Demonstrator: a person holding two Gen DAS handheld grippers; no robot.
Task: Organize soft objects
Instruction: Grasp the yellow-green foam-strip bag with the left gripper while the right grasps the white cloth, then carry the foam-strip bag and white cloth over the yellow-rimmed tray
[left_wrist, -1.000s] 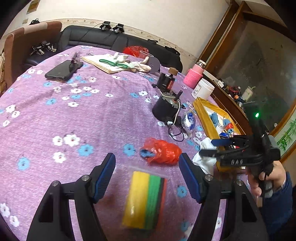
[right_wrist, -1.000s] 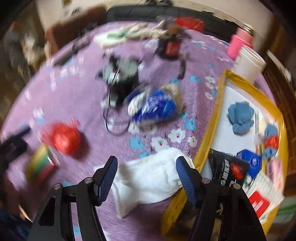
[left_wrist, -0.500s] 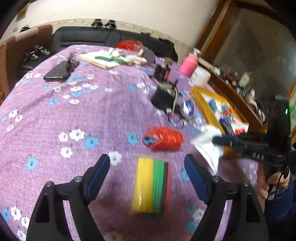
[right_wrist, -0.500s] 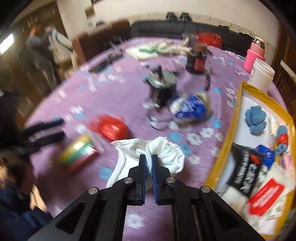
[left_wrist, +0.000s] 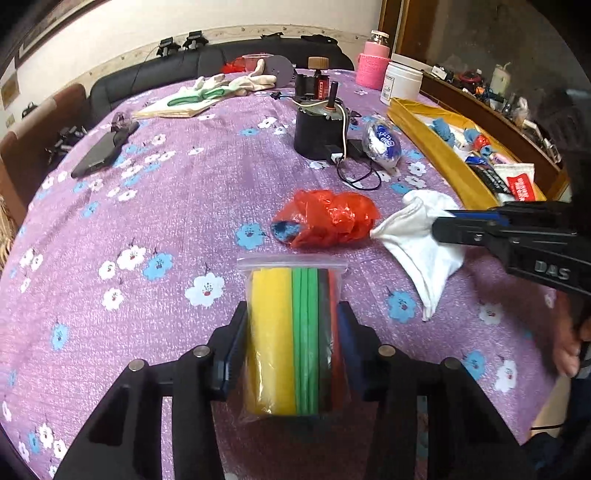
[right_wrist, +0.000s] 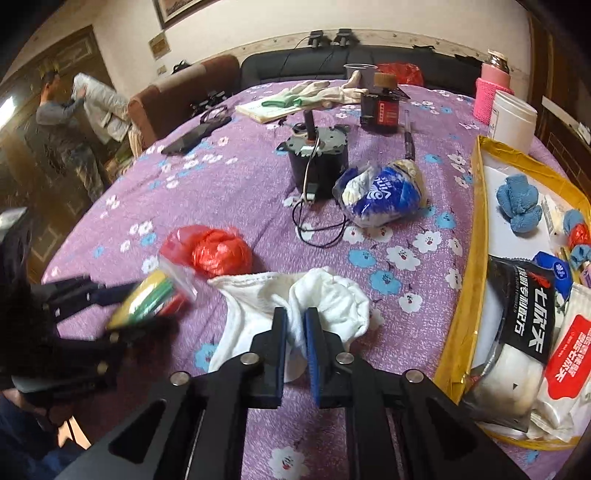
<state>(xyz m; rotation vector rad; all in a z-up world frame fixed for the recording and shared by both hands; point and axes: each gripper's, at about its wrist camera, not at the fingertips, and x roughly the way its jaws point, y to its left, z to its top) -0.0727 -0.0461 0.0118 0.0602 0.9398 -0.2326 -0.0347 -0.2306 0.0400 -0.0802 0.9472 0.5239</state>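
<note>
White letters reading "DAS" are seen on the side of the black right gripper (left_wrist: 437, 225), to the right of the left tongs. To the right of the right tongs, large white Chinese characters are printed on a black plastic packet (right_wrist: 524, 314) and on a red-and-white packet (right_wrist: 569, 354); they cannot be made out with certainty. Lettering on the blue-and-white plastic bag (right_wrist: 384, 194) ahead is too distorted to read.

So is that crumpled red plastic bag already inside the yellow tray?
No, the red plastic bag lies on the purple tablecloth, well apart from the yellow tray.
</note>
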